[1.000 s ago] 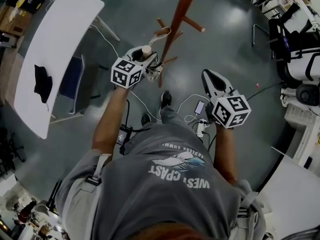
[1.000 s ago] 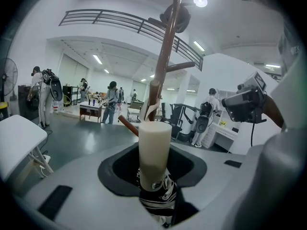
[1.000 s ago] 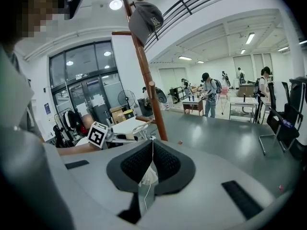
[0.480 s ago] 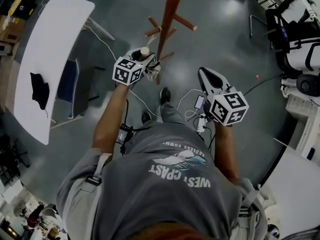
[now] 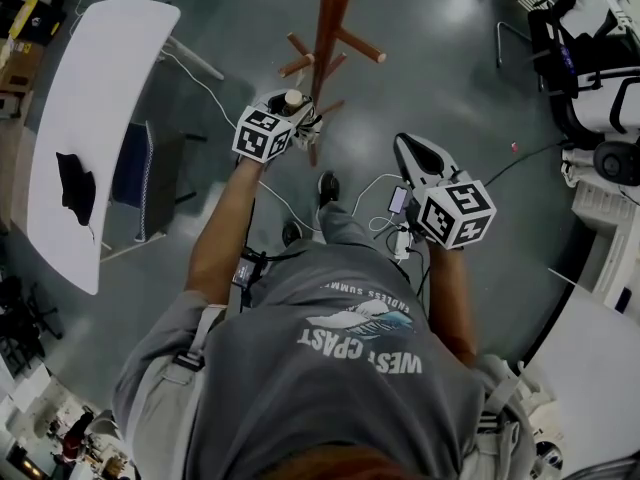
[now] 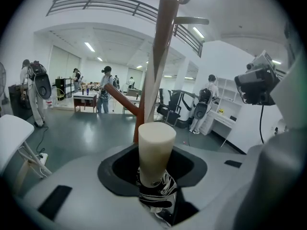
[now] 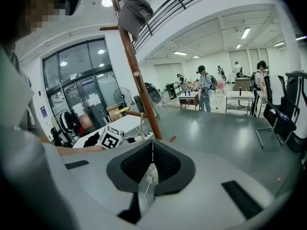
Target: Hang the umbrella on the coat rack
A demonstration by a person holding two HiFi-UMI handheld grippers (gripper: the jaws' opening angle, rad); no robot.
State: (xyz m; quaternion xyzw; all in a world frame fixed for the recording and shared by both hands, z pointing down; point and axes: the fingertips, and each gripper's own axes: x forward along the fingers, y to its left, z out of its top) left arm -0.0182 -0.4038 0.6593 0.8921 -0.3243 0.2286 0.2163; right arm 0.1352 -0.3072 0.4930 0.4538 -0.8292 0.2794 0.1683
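The umbrella's cream handle stands up out of my left gripper, which is shut on it. In the left gripper view the handle fills the middle, with the umbrella's black-and-white fabric bunched below between the jaws of the left gripper. The brown coat rack pole rises just beyond the handle; its pole and a peg are close ahead. My right gripper hangs lower right, shut and empty. From the right gripper the coat rack carries a grey cap.
A white table with a black item stands at left, a blue chair beside it. Cables and a power strip lie on the floor by the person's feet. Black chairs stand at right. People stand far back in the hall.
My left gripper with the umbrella has moved closer to the coat rack pole. The right gripper has hardly moved.
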